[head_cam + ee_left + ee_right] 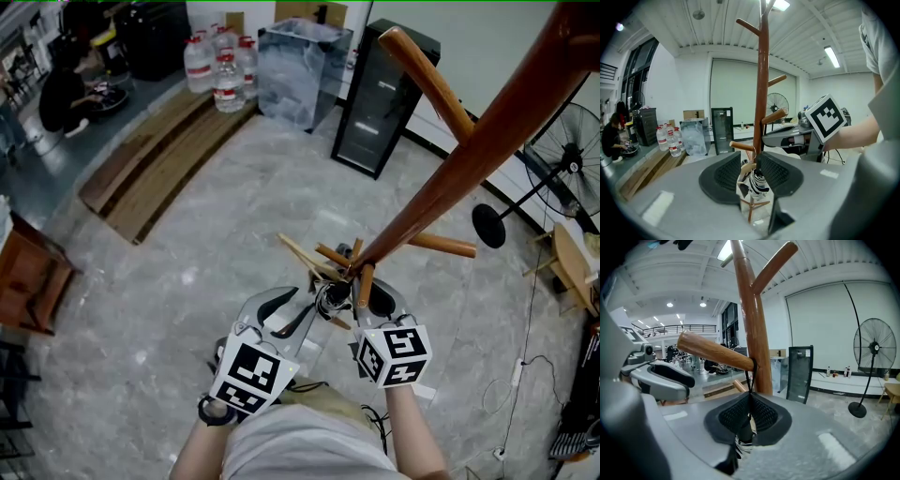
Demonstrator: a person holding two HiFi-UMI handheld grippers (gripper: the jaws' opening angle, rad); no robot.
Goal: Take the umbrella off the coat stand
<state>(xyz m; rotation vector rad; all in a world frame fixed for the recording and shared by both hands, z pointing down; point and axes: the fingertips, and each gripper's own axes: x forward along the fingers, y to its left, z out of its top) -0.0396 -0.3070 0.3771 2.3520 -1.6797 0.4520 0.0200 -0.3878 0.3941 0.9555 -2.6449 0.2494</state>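
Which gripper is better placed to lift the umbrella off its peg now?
Right: the right gripper is shut on the umbrella strap just below the peg; the left gripper is open.

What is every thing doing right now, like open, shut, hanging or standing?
coat stand, upright.
umbrella, folded, hanging from the stand.
strap, looped over a peg.
right gripper, jaws shut on the strap.
left gripper, jaws apart, umbrella in the gap, not clamped.
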